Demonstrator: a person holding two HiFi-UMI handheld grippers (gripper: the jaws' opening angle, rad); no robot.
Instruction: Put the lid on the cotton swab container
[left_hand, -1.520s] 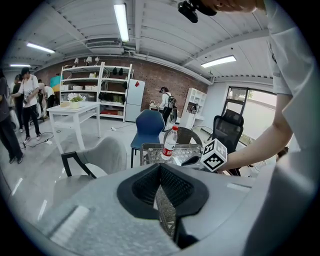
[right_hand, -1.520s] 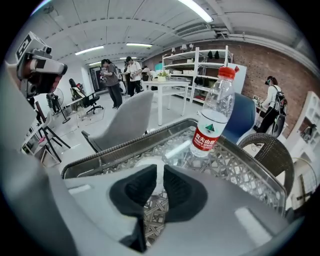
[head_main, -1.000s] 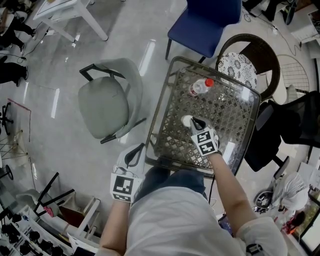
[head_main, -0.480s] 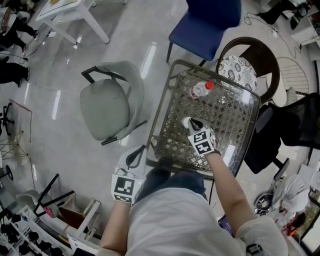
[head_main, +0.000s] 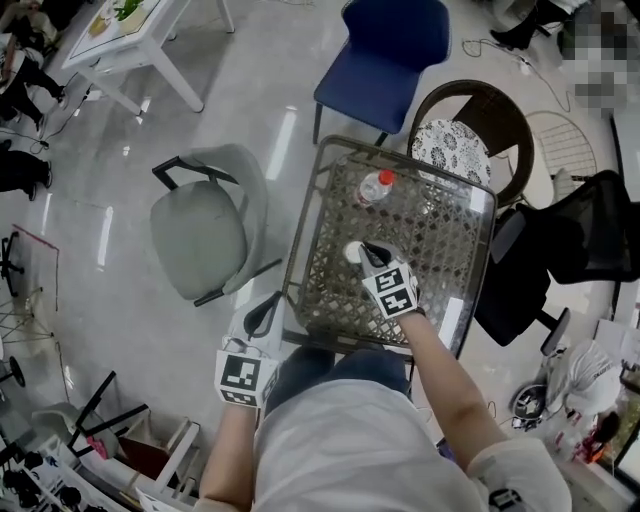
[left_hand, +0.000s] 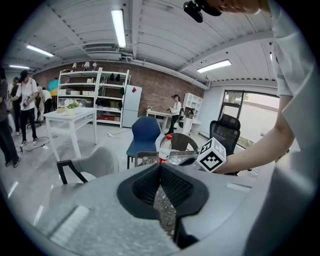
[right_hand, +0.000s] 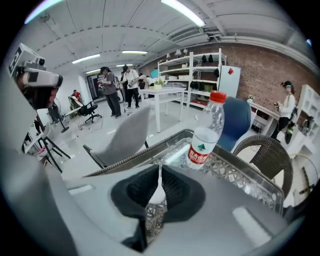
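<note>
Where L gripper (head_main: 264, 313) sits: off near-left corner of table (head_main: 300, 240), over floor; jaws shut, nothing btwn them.
Table: glass top over woven frame.
White round piece (head_main: 351, 252): mid-table, at R gripper tips; lid or container, can't tell which.
R gripper (head_main: 367, 250): jaws closed on white round piece, thin white edge btwn pads.
Bottle (head_main: 373, 187): red cap, upright, far side of table, apart from R gripper.
</note>
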